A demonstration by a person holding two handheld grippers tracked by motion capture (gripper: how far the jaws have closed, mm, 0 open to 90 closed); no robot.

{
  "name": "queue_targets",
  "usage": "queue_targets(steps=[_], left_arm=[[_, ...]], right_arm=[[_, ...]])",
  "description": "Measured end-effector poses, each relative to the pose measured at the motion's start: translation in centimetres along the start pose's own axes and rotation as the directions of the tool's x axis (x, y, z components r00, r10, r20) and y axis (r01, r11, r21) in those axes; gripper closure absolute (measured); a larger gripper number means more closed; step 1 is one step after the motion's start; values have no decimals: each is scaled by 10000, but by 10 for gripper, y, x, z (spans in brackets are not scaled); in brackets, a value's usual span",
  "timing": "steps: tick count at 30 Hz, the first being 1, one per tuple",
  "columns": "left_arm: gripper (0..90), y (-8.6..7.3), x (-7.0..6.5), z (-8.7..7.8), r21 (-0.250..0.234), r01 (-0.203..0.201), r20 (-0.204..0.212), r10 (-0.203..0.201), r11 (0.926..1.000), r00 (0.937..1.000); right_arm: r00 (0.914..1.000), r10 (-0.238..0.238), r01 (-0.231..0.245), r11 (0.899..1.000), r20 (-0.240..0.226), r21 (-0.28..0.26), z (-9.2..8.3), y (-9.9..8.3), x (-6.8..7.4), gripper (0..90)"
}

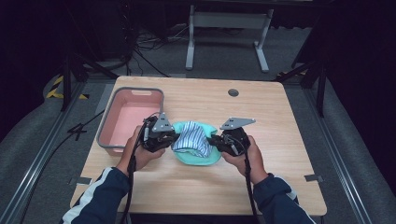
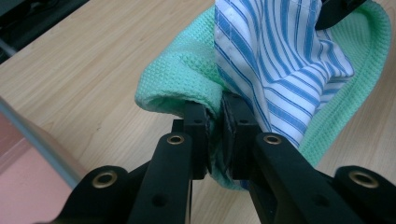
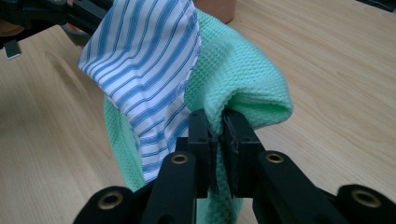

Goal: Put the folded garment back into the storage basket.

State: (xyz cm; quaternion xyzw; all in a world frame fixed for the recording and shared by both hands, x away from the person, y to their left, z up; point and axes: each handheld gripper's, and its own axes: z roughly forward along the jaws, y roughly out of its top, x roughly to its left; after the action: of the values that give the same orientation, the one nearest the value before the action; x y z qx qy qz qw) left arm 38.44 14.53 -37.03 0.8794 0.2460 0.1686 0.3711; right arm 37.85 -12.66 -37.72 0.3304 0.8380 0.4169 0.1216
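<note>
- The left gripper (image 1: 169,139) is clamped on the left edge of the green towel (image 1: 198,157); in the left gripper view the jaws pinch the towel (image 2: 187,74) fold together with the striped cloth (image 2: 280,56).
- The right gripper (image 1: 215,141) is clamped on the right edge of the towel; in the right gripper view its jaws pinch the green fold (image 3: 243,79), and the striped cloth (image 3: 140,60) lies on the towel at 10 o'clock from the jaws.
- The towel hangs between both grippers near the table (image 1: 280,186) centre, with the striped cloth (image 1: 191,137) on it.
- A pink bin (image 1: 133,119) with a grey rim stands at 9 o'clock from the towel, just beside the left hand (image 1: 137,151).
- A dark round hole (image 1: 233,92) is in the table at 1 o'clock from the towel, well apart.
- At 3 o'clock and at 6 o'clock from the towel the table is bare wood up to its edges.
- Beyond the far edge, at 12 o'clock, a white frame (image 1: 229,28) stands on the floor, with cables (image 1: 149,44) at 11 o'clock.
</note>
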Motion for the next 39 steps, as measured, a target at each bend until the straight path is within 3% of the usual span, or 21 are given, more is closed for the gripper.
queue_targets(steps=[20, 31, 39], left_arm=[[815, -22, 30, -38, -304, 615, -724, -635, 9976, 9953], [815, -34, 46, -64, -597, 992, -1250, -1060, 9933, 9865], [815, -42, 60, -75, -833, 1351, -1638, -1473, 9873, 9754]], right_arm=[[9969, -629, 634, 9979, -483, 106, 31, 47, 24, 818], [9919, -1001, 1006, 9949, -787, 18, 53, 70, 39, 817], [9893, -1121, 1113, 9937, -937, -139, 66, 84, 47, 817]])
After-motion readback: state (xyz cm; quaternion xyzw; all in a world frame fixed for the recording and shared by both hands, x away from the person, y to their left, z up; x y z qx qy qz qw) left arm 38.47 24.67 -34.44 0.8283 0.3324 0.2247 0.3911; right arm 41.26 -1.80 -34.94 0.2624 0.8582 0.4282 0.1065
